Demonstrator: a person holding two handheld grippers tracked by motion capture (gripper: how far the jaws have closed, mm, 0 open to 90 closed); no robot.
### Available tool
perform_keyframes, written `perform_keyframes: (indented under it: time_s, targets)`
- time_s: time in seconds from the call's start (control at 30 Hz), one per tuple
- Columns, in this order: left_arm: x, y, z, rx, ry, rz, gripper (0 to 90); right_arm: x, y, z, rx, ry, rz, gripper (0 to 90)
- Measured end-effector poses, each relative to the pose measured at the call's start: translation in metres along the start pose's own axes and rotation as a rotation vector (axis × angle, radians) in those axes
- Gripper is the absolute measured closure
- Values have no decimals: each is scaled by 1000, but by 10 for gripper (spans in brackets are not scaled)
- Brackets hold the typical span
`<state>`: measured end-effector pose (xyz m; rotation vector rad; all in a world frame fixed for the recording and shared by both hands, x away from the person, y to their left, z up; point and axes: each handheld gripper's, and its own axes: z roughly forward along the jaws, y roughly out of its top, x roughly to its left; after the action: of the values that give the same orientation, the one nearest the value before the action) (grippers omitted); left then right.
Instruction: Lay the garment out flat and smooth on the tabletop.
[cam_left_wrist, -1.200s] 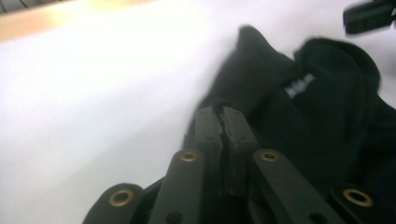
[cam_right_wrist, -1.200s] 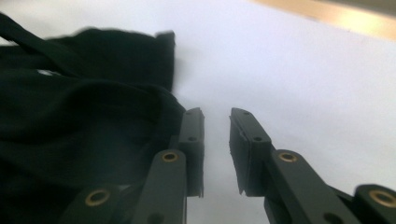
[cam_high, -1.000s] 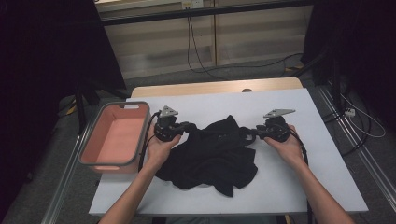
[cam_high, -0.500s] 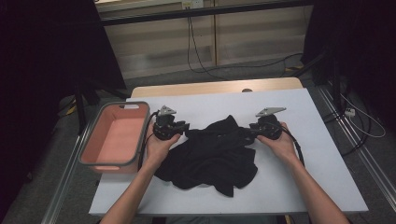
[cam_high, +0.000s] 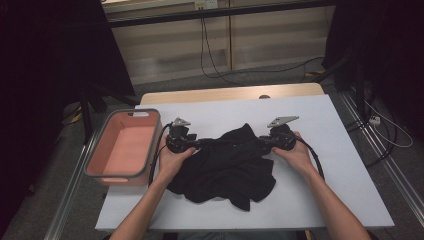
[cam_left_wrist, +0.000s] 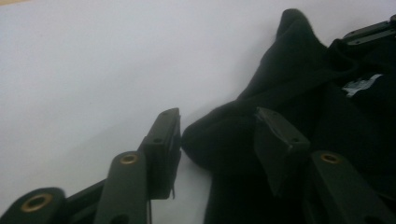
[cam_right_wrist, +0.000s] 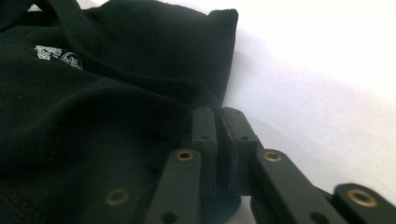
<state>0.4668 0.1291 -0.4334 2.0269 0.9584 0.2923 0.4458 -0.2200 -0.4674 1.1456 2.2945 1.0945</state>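
A black garment (cam_high: 230, 167) lies crumpled in the middle of the white table (cam_high: 330, 180). My left gripper (cam_high: 201, 143) is at its left edge. In the left gripper view its jaws (cam_left_wrist: 217, 120) have just been opening and stand apart, with a fold of the garment (cam_left_wrist: 299, 60) loose between them. My right gripper (cam_high: 262, 140) is at the garment's right edge. Its jaws (cam_right_wrist: 218, 114) have just been closing and pinch the edge of the cloth (cam_right_wrist: 93, 116), which bears a small white label (cam_right_wrist: 58, 56).
A salmon-pink basket with a grey rim (cam_high: 96, 165) stands at the table's left edge, close beside my left forearm. Bare white table stretches to the right and behind the garment. Cables lie on the floor beyond the table's far edge.
The right gripper has shifted a little leftward toward the centre, bunching the garment. The left gripper has stayed in place at the garment's left edge.
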Motion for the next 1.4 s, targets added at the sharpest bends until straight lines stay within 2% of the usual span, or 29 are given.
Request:
perform_keyframes:
  time_s: [0.13,0.17,0.2,0.23,0.3,0.33,0.37,0.4,0.43,0.47,0.53,0.6,0.73,0.77,0.87,0.93,1.0,1.03,1.13,1.23,1.33,1.4]
  targets:
    - [-1,1,3,-8,7,3,469,4,2,-4,10,-39,-1,869]
    - [0,0,6,-1,7,15,470,4,2,-7,6,-43,3,869]
    - [1,-2,8,14,4,45,488,3,2,-10,-4,-52,9,870]
    - [1,-5,10,36,22,70,524,2,2,-13,-12,-61,20,870]
    - [2,-8,12,72,44,88,542,-3,0,-20,-30,-91,39,871]
    - [2,-10,11,80,34,84,546,-5,-2,-24,-36,-107,52,872]
    - [1,-11,11,80,51,98,545,-8,-3,-28,-44,-120,63,873]
    - [1,-13,11,88,34,99,545,-11,-4,-32,-55,-136,72,874]
    - [0,-14,10,101,33,123,544,-14,-5,-36,-68,-145,86,874]
    - [-1,-16,10,105,29,123,545,-16,-6,-40,-81,-153,92,875]
    - [-3,-18,9,121,23,150,586,-18,-7,-46,-104,-167,103,875]
    - [-5,-19,9,131,-7,151,696,-19,-6,-51,-124,-176,105,876]
    - [-14,-20,9,142,-31,157,815,-21,-5,-56,-146,-197,115,876]
    - [-15,-19,8,145,-45,164,832,-21,-5,-57,-149,-194,120,876]
    - [-15,-16,0,127,-107,137,836,-23,-6,-58,-154,-203,125,876]
    - [-13,-13,-8,89,-121,122,836,-23,-6,-59,-157,-207,132,876]
    - [-8,-9,-14,41,-125,89,819,-24,-6,-59,-159,-206,131,875]
    - [-6,-7,-16,11,-111,71,795,-23,-6,-59,-158,-206,133,875]
    - [1,-1,-18,-22,-74,52,782,-23,-5,-58,-159,-205,129,875]
    - [5,4,-12,-46,-39,52,754,-23,-4,-57,-158,-204,126,875]
    - [7,6,-1,-17,10,91,743,-23,-4,-57,-159,-198,128,874]
    - [8,3,8,4,46,94,718,-23,-4,-57,-159,-197,127,874]
